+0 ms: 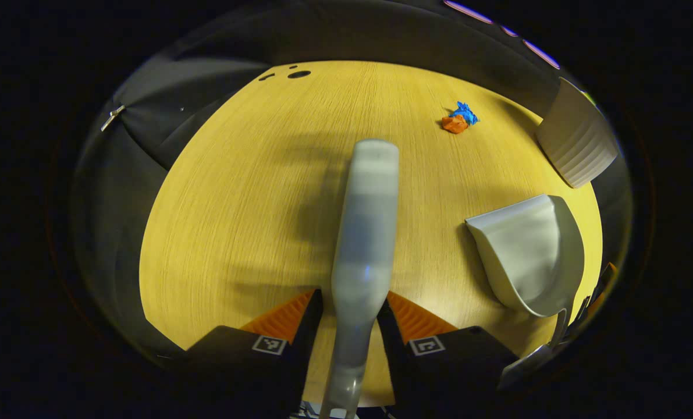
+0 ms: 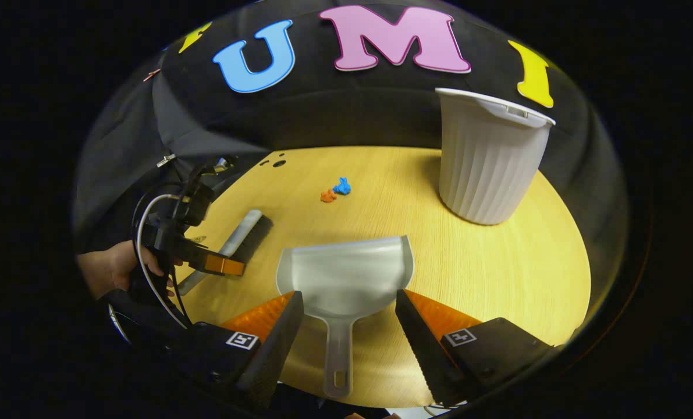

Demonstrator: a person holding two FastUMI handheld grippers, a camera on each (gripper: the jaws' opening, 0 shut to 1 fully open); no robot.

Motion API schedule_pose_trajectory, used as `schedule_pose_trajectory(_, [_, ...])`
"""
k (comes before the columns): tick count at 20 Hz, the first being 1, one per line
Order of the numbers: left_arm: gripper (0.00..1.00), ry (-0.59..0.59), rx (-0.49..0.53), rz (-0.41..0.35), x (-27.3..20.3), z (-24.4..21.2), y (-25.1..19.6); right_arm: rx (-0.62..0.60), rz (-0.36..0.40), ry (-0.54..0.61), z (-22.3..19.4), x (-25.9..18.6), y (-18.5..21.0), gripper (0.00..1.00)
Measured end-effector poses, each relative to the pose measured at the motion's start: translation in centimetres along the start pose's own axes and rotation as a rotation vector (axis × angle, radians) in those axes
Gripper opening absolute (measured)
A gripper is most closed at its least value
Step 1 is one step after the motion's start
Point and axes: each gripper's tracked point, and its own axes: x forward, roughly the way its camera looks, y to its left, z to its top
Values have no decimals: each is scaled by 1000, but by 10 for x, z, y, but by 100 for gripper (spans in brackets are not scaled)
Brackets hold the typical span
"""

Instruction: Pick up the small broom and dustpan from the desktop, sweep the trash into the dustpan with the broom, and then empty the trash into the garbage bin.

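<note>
Left gripper clamped on broom, long axis up frame centre | right gripper stood apart, straddling dustpan handle (not yet gripped), pan lying flat, lower centre | trash beyond, upper centre; bin upper right.

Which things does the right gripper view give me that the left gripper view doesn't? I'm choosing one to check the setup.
Right gripper view: the left gripper and the hand holding it, the whole garbage bin, and the right gripper open astride the dustpan handle. Left gripper view: the broom close up between its own fingers. Both: broom, dustpan, bin, orange and blue trash, table.
</note>
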Motion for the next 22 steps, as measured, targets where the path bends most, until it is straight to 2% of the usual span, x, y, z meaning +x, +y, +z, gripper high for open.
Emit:
schedule_pose_trajectory(1, [55, -6, -6, 2, 0, 0, -1, 13, 1, 16, -3, 2, -2, 100])
schedule_pose_trajectory(3, [36, -46, -29, 15, 2, 1, -3, 26, 3, 39, -8, 6, -3, 99])
schedule_pose_trajectory(4, [30, -69, -36, 17, -1, 2, -6, 25, 2, 52, -10, 8, -3, 99])
schedule_pose_trajectory(8, [27, -123, -57, -26, -7, -2, -13, 7, 34, 102, -28, 6, 11, 99])
schedule_pose_trajectory(11, [26, -190, -29, -34, -27, 2, -10, 10, 28, 90, -25, 12, 12, 99])
schedule_pose_trajectory(16, [26, -274, -45, -47, -75, 6, -3, 60, -2, 209, -54, 31, 11, 99])
schedule_pose_trajectory(17, [24, -293, -33, -32, -83, 5, 2, 60, -17, 231, -59, 33, 9, 99])
schedule_pose_trajectory(20, [26, -348, 93, 86, -103, 3, 29, 34, -60, 262, -69, 45, 2, 99])
schedule_pose_trajectory(22, [26, -342, 73, 71, -107, -5, 27, 34, -79, 284, -76, 54, 1, 99])
